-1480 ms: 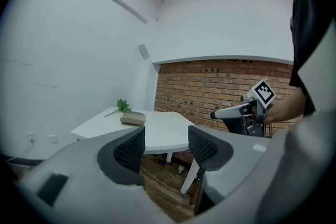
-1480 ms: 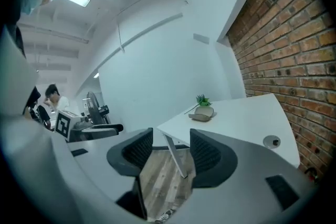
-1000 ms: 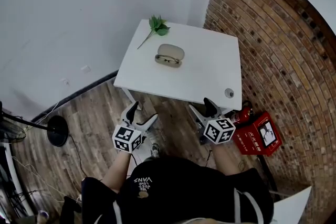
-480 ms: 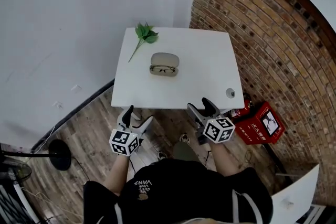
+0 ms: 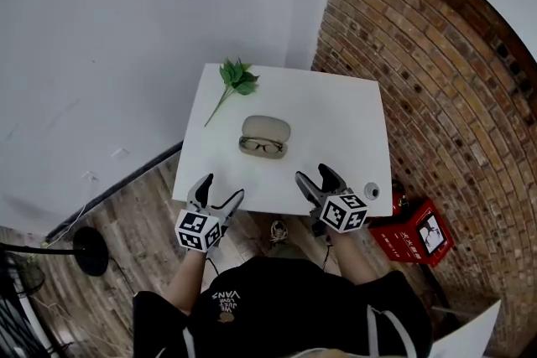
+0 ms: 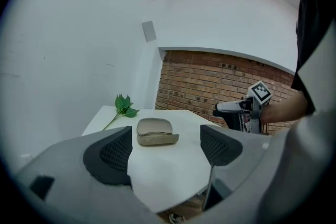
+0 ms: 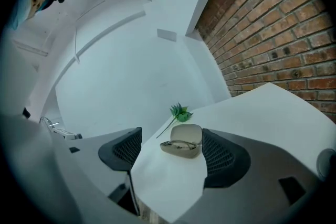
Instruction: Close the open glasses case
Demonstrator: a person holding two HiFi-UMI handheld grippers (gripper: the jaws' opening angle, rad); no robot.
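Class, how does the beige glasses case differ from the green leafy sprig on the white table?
The beige oval glasses case is a rounded shell; the green leafy sprig is a thin stem with leaves at one end. The case sits near the middle of the white table; the sprig lies by its far left corner. The case stands open with spectacles inside; the sprig lies flat. Both rest on the table.

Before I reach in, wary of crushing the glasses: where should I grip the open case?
Probably the lid by its free top edge, from above: it stands up on the far side, and the glasses lie in the base nearer you.
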